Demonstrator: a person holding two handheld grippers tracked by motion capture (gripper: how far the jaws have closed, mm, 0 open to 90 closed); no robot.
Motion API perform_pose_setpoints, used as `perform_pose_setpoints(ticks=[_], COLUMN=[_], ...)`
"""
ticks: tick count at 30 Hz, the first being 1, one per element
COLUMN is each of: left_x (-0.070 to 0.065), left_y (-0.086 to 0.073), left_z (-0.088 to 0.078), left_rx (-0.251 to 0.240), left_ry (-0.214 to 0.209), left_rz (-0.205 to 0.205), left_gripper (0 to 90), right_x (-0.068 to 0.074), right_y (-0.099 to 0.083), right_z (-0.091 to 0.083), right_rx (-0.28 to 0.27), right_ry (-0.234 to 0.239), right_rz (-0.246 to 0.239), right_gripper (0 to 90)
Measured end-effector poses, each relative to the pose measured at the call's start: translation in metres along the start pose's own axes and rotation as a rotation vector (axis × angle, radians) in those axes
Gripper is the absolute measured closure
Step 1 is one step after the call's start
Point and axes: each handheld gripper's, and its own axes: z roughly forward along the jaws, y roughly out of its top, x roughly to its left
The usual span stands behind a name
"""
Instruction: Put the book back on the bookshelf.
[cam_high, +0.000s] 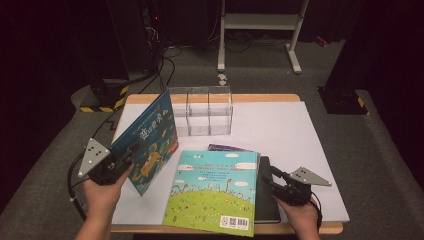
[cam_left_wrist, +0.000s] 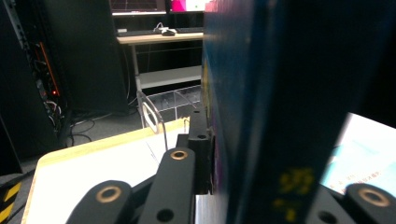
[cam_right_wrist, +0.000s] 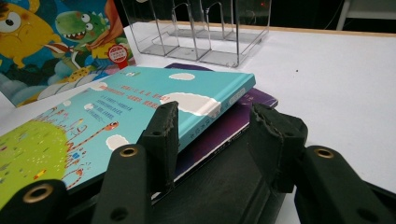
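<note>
A blue book (cam_high: 150, 145) is held upright on its lower edge at the left of the white table (cam_high: 300, 130), tilted a little, its monster cover turned toward the middle. It is clamped by the left gripper (cam_high: 127, 159), whose jaws are closed on its near edge; in the left gripper view the dark spine (cam_left_wrist: 280, 116) is seen squeezed between the two black jaws. A clear rack (cam_high: 202, 111) with upright dividers is set at the far side of the table, just beyond the book's top corner and apart from it. A stack of three books is laid flat at the near middle: a turquoise book (cam_high: 215, 192) on top, a purple one (cam_high: 227, 148) under it, and a black one (cam_high: 267, 192) at the bottom. The right gripper (cam_high: 274, 181) is rested at the stack's right edge with its jaws parted; in the right gripper view one jaw is seen against the turquoise book's side and the other over the black cover, with nothing squeezed.
</note>
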Motion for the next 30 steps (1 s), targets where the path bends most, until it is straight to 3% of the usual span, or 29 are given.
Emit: perform_pose_setpoints(ticks=[5, 12, 17, 19, 24, 30], left_x=[-0.001, -0.002, 0.001, 0.002, 0.014, 0.02], left_y=[0.005, 0.028, 0.044, 0.049, 0.059, 0.062], left_z=[0.005, 0.026, 0.034, 0.036, 0.053, 0.07], left_rx=[-0.001, 0.021, 0.011, 0.0, -0.012, -0.029], left_ry=[0.016, 0.011, 0.008, 0.021, 0.052, 0.11], left_rz=[0.003, 0.006, -0.009, -0.015, -0.078, -0.103], left_gripper=[82.5, 82.9, 83.0, 83.0, 82.9, 82.9], right_x=[-0.001, -0.001, -0.001, -0.002, -0.004, -0.005], right_y=[0.001, 0.002, 0.002, 0.002, 0.002, 0.003], right_z=[-0.001, -0.003, -0.004, -0.004, -0.005, -0.006], right_rx=[-0.005, -0.015, -0.015, -0.016, -0.021, -0.027], right_ry=[0.003, 0.001, 0.002, 0.001, 0.002, 0.002], right_rz=[0.007, 0.002, 0.005, 0.008, 0.019, 0.021], right_gripper=[53.0, 53.0, 53.2, 53.2, 53.4, 53.5])
